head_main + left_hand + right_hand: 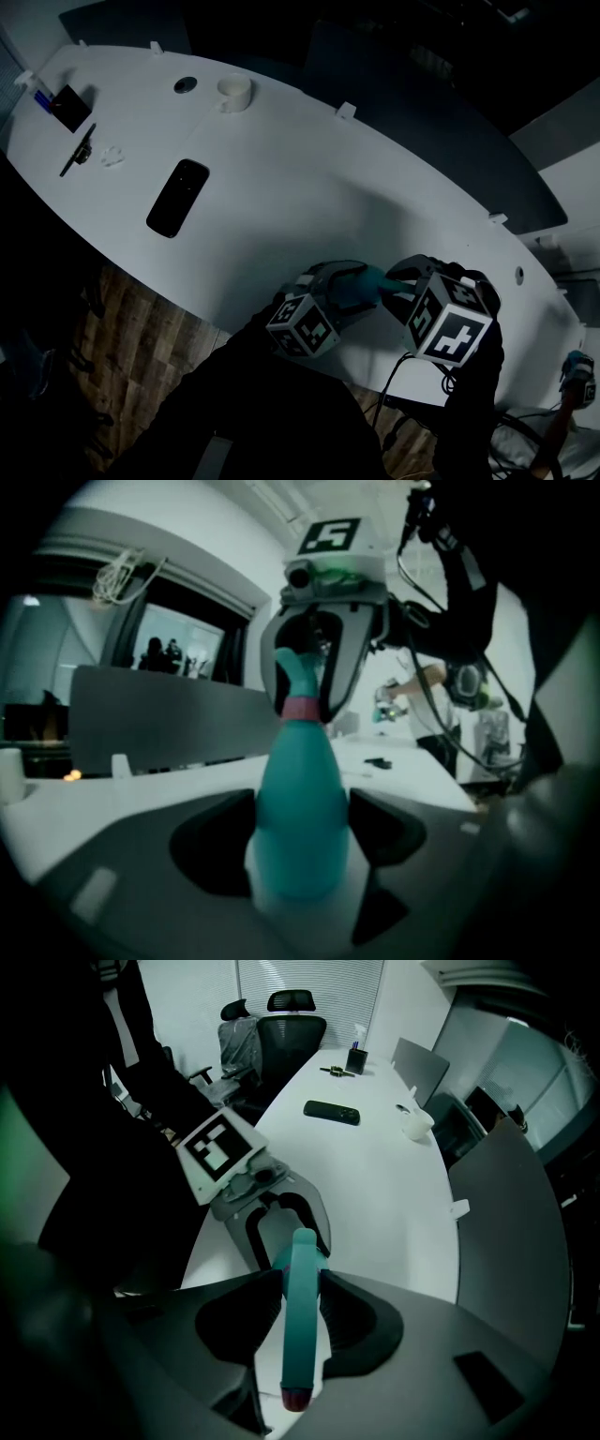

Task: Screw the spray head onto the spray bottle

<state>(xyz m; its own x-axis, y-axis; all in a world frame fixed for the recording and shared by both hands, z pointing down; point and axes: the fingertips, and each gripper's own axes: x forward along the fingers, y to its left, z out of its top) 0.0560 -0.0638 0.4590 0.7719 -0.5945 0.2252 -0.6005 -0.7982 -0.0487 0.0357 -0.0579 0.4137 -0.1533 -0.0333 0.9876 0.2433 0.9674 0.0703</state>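
A teal spray bottle (302, 808) stands between the jaws of my left gripper (302, 829), which is shut on its body. A pink collar (300, 708) rings the bottle's neck. Above the collar sits the teal spray head (302, 1307), and my right gripper (302, 1314) is shut on it; its far end meets the bottle inside the left gripper's jaws. In the head view both grippers meet over the table's near edge, left gripper (356, 286) and right gripper (403, 279) facing each other, with the teal bottle (367, 284) between them.
A black phone (177, 197) lies on the white table (309, 187) to the far left. A white cup (234, 92), a black holder (69, 106) and a pen (77, 155) stand farther back. Office chairs (291, 1016) are at the table's end. A person (422, 682) stands in the background.
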